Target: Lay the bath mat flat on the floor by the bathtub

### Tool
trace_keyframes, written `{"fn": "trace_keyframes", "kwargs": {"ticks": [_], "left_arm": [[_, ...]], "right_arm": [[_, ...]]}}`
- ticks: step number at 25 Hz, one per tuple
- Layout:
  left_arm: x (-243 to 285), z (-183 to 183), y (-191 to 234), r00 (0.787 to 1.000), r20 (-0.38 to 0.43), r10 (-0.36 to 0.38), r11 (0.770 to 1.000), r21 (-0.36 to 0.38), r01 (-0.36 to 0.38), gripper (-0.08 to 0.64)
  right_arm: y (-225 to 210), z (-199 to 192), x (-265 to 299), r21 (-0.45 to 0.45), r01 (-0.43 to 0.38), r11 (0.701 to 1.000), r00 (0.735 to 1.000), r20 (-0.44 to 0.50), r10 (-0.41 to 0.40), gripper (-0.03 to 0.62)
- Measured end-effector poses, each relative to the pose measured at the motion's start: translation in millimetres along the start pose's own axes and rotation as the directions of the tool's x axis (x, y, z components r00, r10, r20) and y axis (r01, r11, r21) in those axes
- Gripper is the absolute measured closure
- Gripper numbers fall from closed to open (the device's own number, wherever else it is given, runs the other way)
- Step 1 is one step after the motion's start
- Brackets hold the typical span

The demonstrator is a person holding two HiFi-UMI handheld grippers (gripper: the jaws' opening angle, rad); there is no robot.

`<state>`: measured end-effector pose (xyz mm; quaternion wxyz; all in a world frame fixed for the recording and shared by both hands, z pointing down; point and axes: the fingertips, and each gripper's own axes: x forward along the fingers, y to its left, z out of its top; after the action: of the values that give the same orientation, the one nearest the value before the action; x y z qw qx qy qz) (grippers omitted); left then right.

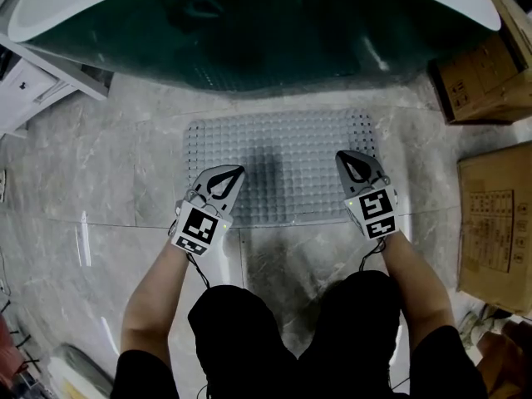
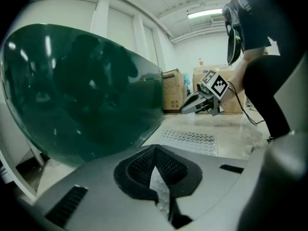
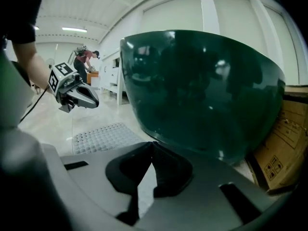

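Observation:
The pale grey studded bath mat [image 1: 283, 169] lies flat on the marble floor, right in front of the dark green bathtub [image 1: 249, 32]. My left gripper [image 1: 238, 171] hovers over the mat's near left part with its jaws shut and nothing in them. My right gripper [image 1: 342, 156] is over the near right part, also shut and empty. In the left gripper view the tips [image 2: 154, 147] meet, with the mat [image 2: 190, 141] and the right gripper [image 2: 184, 110] beyond. In the right gripper view the tips [image 3: 153, 143] are together, the mat [image 3: 103, 137] and left gripper [image 3: 96, 101] to their left.
Cardboard boxes stand at the right, one by the tub's end [image 1: 478, 77] and a larger one nearer me [image 1: 495, 223]. A white cabinet [image 1: 33, 81] is at the left. My knees [image 1: 291, 339] are just behind the mat. A person [image 3: 86, 61] works far off.

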<state>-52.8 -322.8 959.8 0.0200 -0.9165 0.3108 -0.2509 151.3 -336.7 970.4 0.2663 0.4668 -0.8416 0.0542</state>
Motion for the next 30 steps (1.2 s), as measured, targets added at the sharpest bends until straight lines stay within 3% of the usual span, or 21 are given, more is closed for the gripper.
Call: {"fn": "trace_keyframes", "kwargs": {"ticks": [6,9,13,19,30], "left_arm": [[-26.2,58.3,-3.2,0.999,0.015,-0.050,0.998,0.035,0.049,0.545],[-51.9,95.9,-10.7,0.998,0.008,-0.065,0.997,0.039,0.064,0.545],[-96.8,151.5,-21.5,0.996,0.002,-0.086,0.996,-0.012,0.086,0.545],[-163.6,255.0,-32.3,0.995,0.002,-0.102,0.994,-0.047,0.102,0.545],[-287.0,425.1,-50.3,0.988,0.041,-0.150,0.979,-0.137,0.154,0.545]], "right_arm": [[24.7,67.1,-26.7,-0.069,-0.140,0.988,0.988,0.057,0.144,0.575],[31.4,103.7,-52.3,-0.063,-0.165,0.984,0.985,0.046,0.168,0.575],[43.3,155.4,-101.3,-0.043,-0.197,0.979,0.980,0.023,0.198,0.575],[58.3,243.7,-184.0,0.000,-0.245,0.970,0.970,0.000,0.245,0.575],[79.6,409.6,-310.5,0.064,-0.262,0.963,0.965,0.007,0.262,0.575]]}}
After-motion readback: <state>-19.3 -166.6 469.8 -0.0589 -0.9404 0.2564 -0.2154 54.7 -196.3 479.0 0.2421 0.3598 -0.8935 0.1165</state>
